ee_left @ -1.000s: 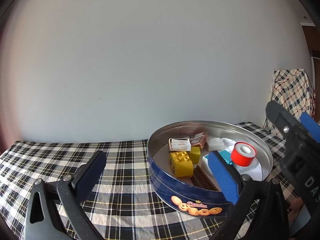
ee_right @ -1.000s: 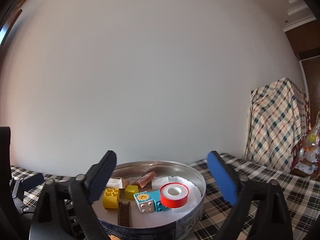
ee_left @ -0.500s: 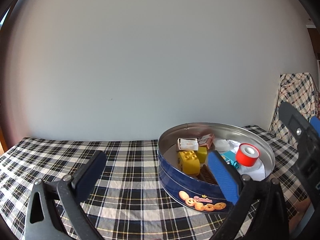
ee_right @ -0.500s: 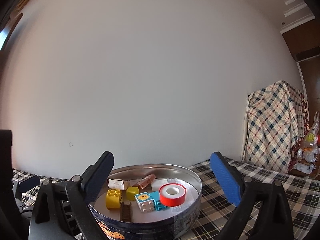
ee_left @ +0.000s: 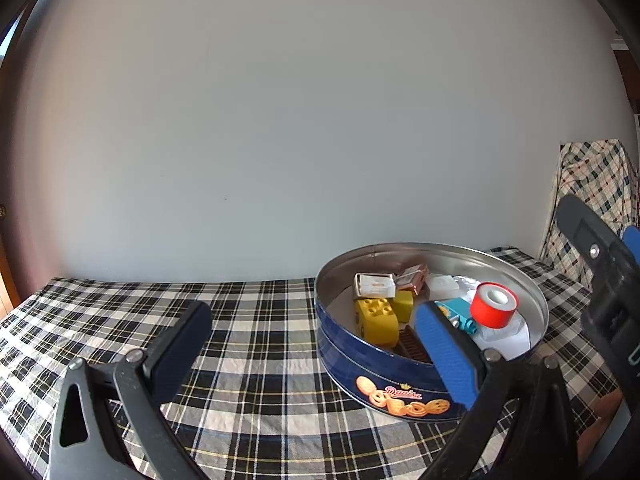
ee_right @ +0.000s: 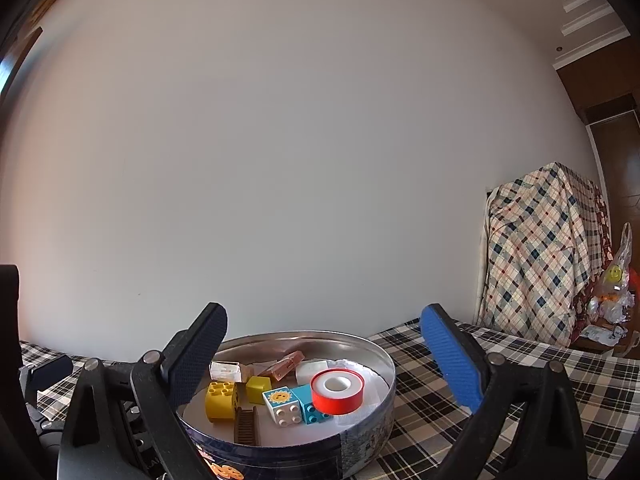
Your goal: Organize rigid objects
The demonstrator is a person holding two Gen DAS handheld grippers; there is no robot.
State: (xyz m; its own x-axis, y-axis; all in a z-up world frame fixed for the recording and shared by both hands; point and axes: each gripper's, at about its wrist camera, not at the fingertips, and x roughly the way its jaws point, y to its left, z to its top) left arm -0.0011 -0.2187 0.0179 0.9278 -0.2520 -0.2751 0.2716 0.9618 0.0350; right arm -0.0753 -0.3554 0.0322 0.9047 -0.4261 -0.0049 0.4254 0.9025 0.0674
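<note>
Pretty sure this one is basically wrapped up. Everything rigid I can spot is already sitting inside the round blue cookie tin [ee_left: 384, 376]: the red tape roll [ee_right: 337, 391] lying on white paper at the right, the yellow brick [ee_right: 220, 399], a smaller yellow cube [ee_right: 258, 389], the white sun block [ee_right: 283, 405] with a teal brick [ee_right: 310, 402] touching it, a brown ladder piece [ee_right: 245, 426], plus a couple of small boxes at the back. Nothing loose shows on the plaid tabletop [ee_left: 260, 320] around the tin, so my guess is nothing's left except maybe a lid, which I can't see anywhere. Both tools are empty, jaws spread wide: the left gripper [ee_left: 312, 346] hangs near the tin's left side, the right gripper [ee_right: 322, 354] hovers above and in front of it. Compared with a second ago, both have backed off and risen a bit: the tin looks smaller and further off, and more tabletop is showing in the left view. Contents haven't budged.
</note>
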